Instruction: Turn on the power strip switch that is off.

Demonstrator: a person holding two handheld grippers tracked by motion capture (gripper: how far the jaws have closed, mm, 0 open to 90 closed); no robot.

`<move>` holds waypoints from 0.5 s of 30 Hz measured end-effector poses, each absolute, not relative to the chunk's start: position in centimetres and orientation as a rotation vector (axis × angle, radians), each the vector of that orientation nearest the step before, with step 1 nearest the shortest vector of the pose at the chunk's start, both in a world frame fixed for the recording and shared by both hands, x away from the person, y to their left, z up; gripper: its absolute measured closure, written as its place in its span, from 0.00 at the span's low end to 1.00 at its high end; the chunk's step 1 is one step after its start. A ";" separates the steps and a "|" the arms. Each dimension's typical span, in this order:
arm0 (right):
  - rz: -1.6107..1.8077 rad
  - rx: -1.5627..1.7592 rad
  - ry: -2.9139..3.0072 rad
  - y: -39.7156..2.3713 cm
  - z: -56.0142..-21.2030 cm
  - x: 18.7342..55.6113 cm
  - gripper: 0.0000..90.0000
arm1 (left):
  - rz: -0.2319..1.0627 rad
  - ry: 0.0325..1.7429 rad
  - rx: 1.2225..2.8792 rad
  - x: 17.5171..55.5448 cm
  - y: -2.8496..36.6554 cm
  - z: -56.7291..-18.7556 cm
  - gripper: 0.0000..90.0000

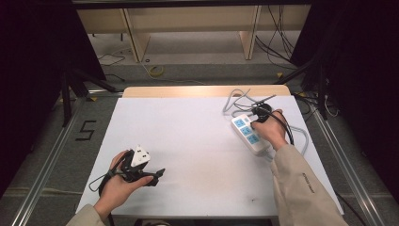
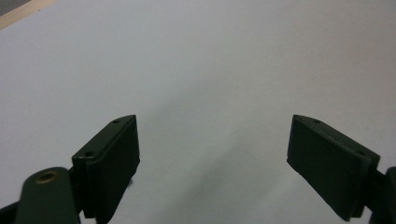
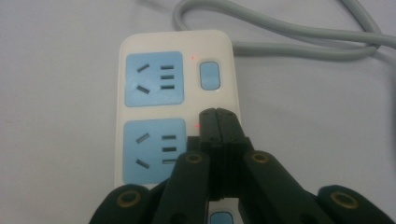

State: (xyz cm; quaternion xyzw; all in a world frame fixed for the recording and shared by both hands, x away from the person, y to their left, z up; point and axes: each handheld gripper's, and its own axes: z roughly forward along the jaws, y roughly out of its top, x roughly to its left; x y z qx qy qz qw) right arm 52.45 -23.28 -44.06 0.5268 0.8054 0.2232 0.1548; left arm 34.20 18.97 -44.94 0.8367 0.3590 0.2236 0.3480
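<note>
A white power strip (image 1: pixel 249 134) with blue sockets lies at the right of the white table (image 1: pixel 188 141); its grey cable (image 1: pixel 233 99) loops away behind it. My right gripper (image 1: pixel 258 121) is shut, with nothing between its jaws. In the right gripper view the right gripper (image 3: pixel 217 114) has its closed tips over the power strip (image 3: pixel 154 107), at the spot beside the second socket, below the blue rocker switch (image 3: pixel 209 75). Small red lights glow by both sockets. My left gripper (image 1: pixel 155 175) rests at the table's front left, and the left gripper (image 2: pixel 212 140) is open over bare table.
The grey cable (image 3: pixel 280 32) curls across the table beyond the strip's far end. Behind the table stand a wooden shelf frame (image 1: pixel 188 28) and loose cables on the floor (image 1: pixel 155 70). Metal rails (image 1: pixel 51 150) run along both sides of the table.
</note>
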 end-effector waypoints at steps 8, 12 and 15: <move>0.640 1.500 2.312 -23.3 -44.1 52.4 1.00 | 0.579 0.932 2.170 34.2 19.0 -44.9 0.18; 0.643 1.506 2.311 -23.4 -44.0 52.4 1.00 | 0.579 0.932 2.170 34.2 19.0 -44.9 0.18; 0.648 1.504 2.304 -23.4 -44.0 52.4 1.00 | 0.580 0.932 2.170 34.2 19.0 -44.9 0.18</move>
